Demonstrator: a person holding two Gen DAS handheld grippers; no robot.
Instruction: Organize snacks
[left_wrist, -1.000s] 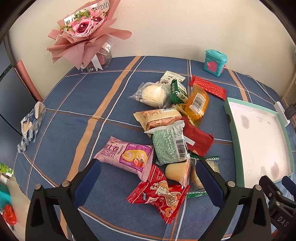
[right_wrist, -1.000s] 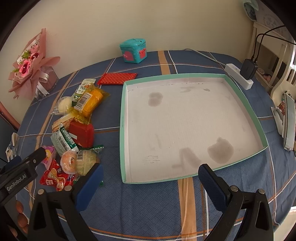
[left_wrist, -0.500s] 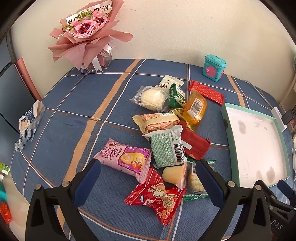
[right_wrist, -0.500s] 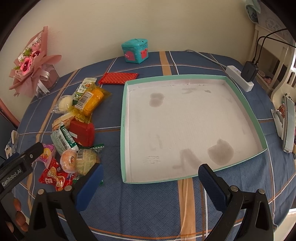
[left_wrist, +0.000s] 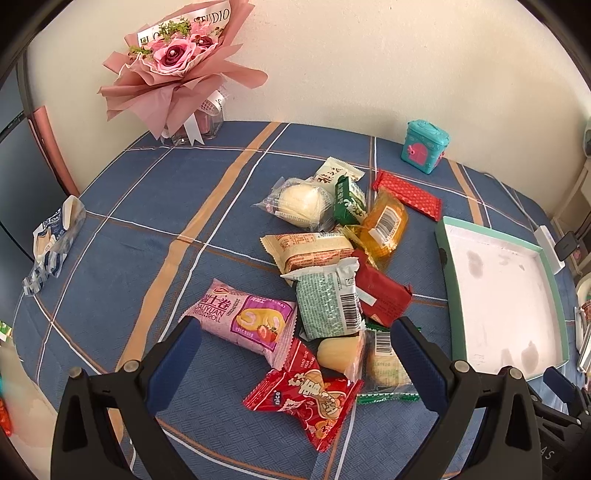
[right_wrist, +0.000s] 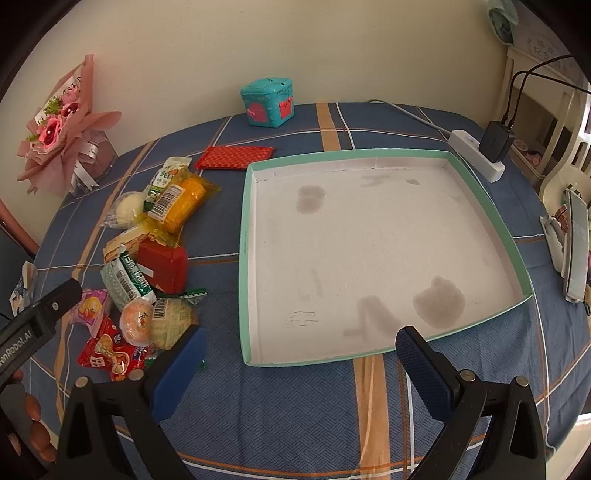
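Left tongs (left_wrist: 295, 354) pulled back slightly from snack pile (left_wrist: 332, 280) since earlier frame; right tongs (right_wrist: 299, 354) unchanged. Both tongs wide open, empty. Count: roughly twelve packets, one heap, desk (left_wrist: 155, 206) centre; red flat packet (right_wrist: 234, 157) apart. One tray (right_wrist: 243, 236) right of heap, bare. Desk left half open.

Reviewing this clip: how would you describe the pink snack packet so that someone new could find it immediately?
Start at the teal-rimmed tray, then cross the snack pile beside it to its far edge. The pink Swiss roll packet lies there, just beyond the left claw. It is the pile's only pink wrapper, picturing a cake roll and a strawberry.
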